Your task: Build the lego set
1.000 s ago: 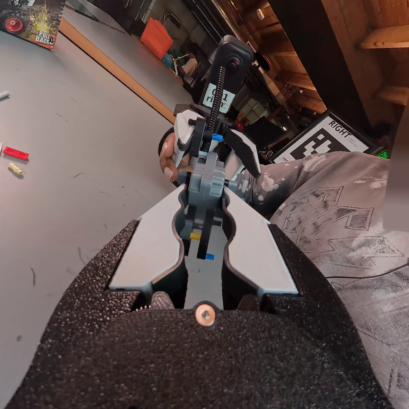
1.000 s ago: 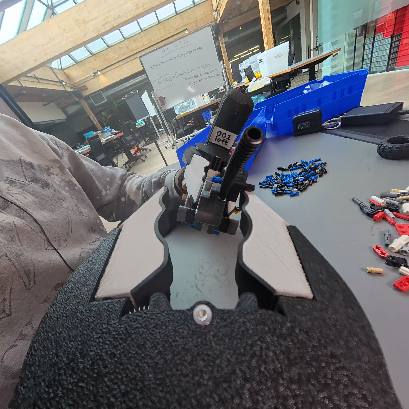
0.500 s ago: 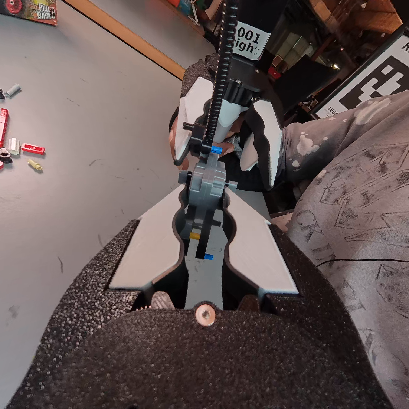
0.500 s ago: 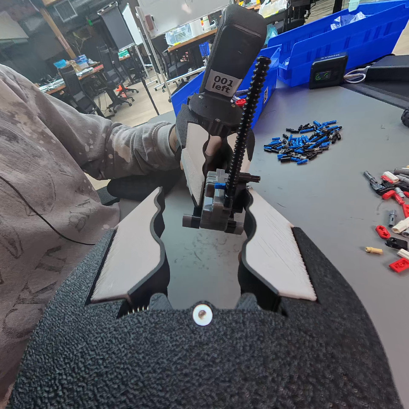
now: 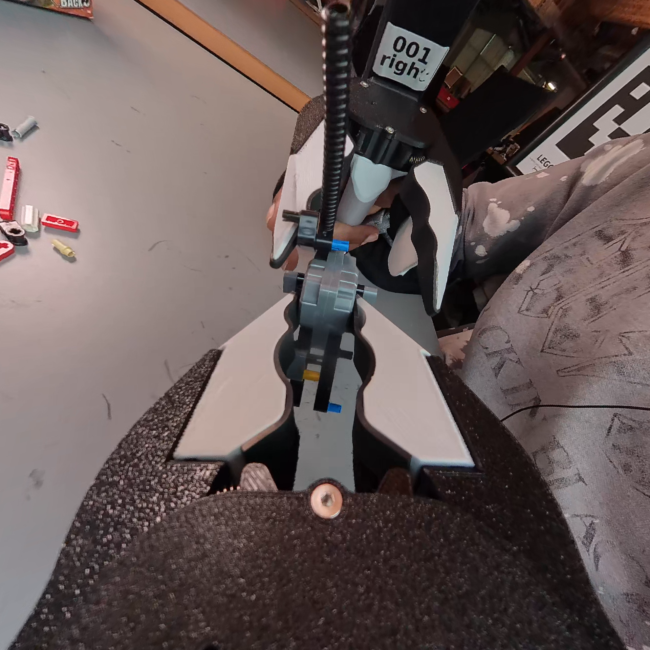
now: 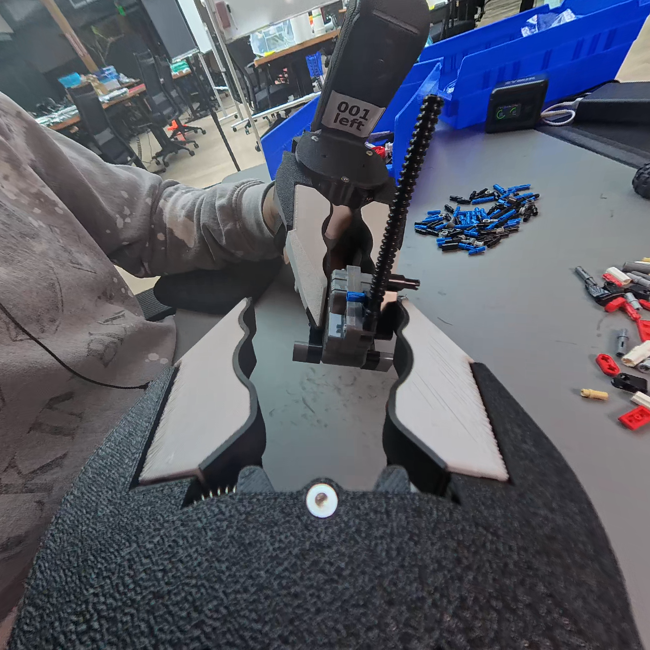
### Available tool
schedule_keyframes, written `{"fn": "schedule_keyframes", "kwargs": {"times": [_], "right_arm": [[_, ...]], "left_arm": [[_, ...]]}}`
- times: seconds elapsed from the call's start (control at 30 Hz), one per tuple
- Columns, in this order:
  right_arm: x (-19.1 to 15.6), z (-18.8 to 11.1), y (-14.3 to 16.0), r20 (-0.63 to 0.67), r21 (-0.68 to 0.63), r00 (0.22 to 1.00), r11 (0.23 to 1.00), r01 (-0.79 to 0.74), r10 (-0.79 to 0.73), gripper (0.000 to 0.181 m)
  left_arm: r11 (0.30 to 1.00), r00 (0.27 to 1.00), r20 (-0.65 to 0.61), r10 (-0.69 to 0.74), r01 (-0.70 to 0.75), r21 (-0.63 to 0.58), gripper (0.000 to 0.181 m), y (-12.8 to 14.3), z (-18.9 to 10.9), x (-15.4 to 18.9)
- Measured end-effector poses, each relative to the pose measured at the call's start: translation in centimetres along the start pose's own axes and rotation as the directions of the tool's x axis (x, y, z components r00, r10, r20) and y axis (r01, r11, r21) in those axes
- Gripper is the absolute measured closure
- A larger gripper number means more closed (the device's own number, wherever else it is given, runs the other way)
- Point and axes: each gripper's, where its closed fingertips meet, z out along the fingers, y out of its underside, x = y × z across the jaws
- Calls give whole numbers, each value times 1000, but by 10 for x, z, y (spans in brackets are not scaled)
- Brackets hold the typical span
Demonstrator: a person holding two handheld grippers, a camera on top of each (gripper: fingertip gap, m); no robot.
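A grey lego assembly [image 5: 329, 292] with black beams, blue and yellow pins and a long black ribbed hose [image 5: 336, 123] is held above the grey table [image 5: 140, 246]. My left gripper [image 5: 327, 306] is shut on the assembly's lower part. My right gripper [image 5: 355, 278] faces it from the far side, open, its fingers spread either side of the assembly's top. In the right wrist view the right gripper [image 6: 325, 304] is wide open and empty, with the assembly [image 6: 346, 337] between its fingertips. The left gripper [image 6: 348, 327] clamps it there. The hose [image 6: 404, 197] rises up to the right.
A pile of blue and black pins [image 6: 482, 221] lies on the table to the right. Loose red, white and black pieces [image 6: 629, 369] lie nearer, also seen in the left wrist view [image 5: 21, 211]. Blue bins [image 6: 527, 63], a tyre [image 6: 642, 181] and a small black device [image 6: 513, 105] stand behind. My left and right fingertips are right by each other.
My right gripper has opened wider and let go of the assembly. Both grippers have tilted downward toward the table. The left gripper keeps its hold.
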Motion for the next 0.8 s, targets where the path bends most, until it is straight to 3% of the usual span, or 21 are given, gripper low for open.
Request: {"fn": "schedule_keyframes", "kwargs": {"times": [0.17,0.53,0.8], "right_arm": [[3,7,11,-30,-53,999,998,28,-29,99],[6,13,29,-26,-119,997,991,68,-72,103],[16,8,63,-62,-316,986,940,127,-154,113]], "left_arm": [[999,999,31,19,-18,-51,153,8,0,-6],[942,964,96,250,-219,-254,154,36,-3,-19],[838,909,5,416,-382,-391,153,54,-1,-23]]}}
